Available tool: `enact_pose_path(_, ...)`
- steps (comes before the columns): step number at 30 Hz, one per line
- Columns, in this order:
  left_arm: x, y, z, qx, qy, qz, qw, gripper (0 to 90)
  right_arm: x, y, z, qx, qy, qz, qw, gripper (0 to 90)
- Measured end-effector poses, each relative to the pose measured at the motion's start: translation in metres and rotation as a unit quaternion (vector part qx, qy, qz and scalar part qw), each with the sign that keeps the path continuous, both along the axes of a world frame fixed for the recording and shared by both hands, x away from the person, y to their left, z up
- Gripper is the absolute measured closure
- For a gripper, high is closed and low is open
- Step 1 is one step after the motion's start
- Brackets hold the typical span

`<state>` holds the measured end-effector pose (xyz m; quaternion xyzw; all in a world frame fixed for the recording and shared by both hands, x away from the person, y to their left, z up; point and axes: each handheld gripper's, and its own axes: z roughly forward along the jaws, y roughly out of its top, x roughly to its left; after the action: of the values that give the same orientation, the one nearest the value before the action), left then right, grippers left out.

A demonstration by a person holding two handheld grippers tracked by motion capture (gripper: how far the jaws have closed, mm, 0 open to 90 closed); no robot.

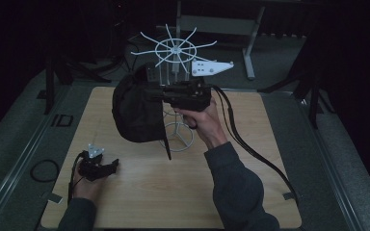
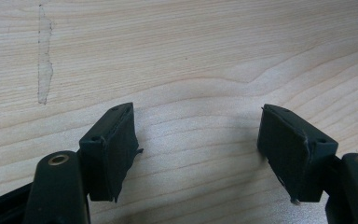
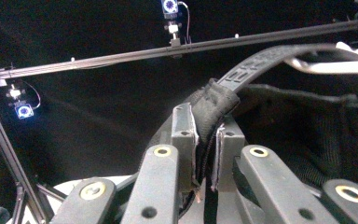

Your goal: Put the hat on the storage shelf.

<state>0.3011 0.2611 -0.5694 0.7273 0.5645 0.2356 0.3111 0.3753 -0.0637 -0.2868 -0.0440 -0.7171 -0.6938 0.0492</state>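
Above the far middle of the table, a black cap (image 1: pixel 136 108) hangs from the right gripper (image 1: pixel 160 90), whose jaws are pinched nearly together on the fabric band at the cap's back opening; in the right gripper view that band (image 3: pixel 213 105) bulges up between the pads, with the plastic adjuster strap (image 3: pixel 261 58) running off to the upper right. The cap's crown faces the table's left edge and its brim (image 1: pixel 165 139) points down toward the tabletop, so its long axis runs roughly upright. Just behind and to the right of it stands a white wire rack (image 1: pixel 174 49), its spoked ring on top slightly higher than the cap and its looped base (image 1: pixel 179 134) resting on the wood. The move to come likely turns on this: the spokes lie beyond and above the held band, so the cap probably has to go up and toward the far edge to catch one. The right hand (image 1: pixel 203 122) is by far the nearer. The left gripper (image 1: pixel 110 167) rests low near the near-left corner, well apart, its jaws wide with only bare wooden table (image 2: pixel 205 56) between them.
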Motion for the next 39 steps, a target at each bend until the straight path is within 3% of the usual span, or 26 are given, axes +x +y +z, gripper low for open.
enact_pose_path(8,0.000,0.000,0.000,0.000,0.000,0.000,1.0000,28.4,-0.001,-0.007,0.005,0.012,-0.012,-0.013,0.9998,82.1)
enact_pose_path(17,0.000,0.000,0.000,-0.002,-0.001,0.001,1.0000,28.4,0.005,-0.007,-0.006,0.003,0.005,-0.034,0.9994,79.7)
enact_pose_path(27,0.000,0.000,0.000,-0.002,-0.001,0.001,1.0000,28.4,0.004,-0.015,-0.004,-0.015,-0.005,-0.078,0.9968,65.2)
enact_pose_path(39,0.000,0.000,0.000,-0.002,-0.001,0.001,1.0000,28.4,0.001,-0.019,-0.003,-0.050,-0.022,-0.110,0.9924,46.4)
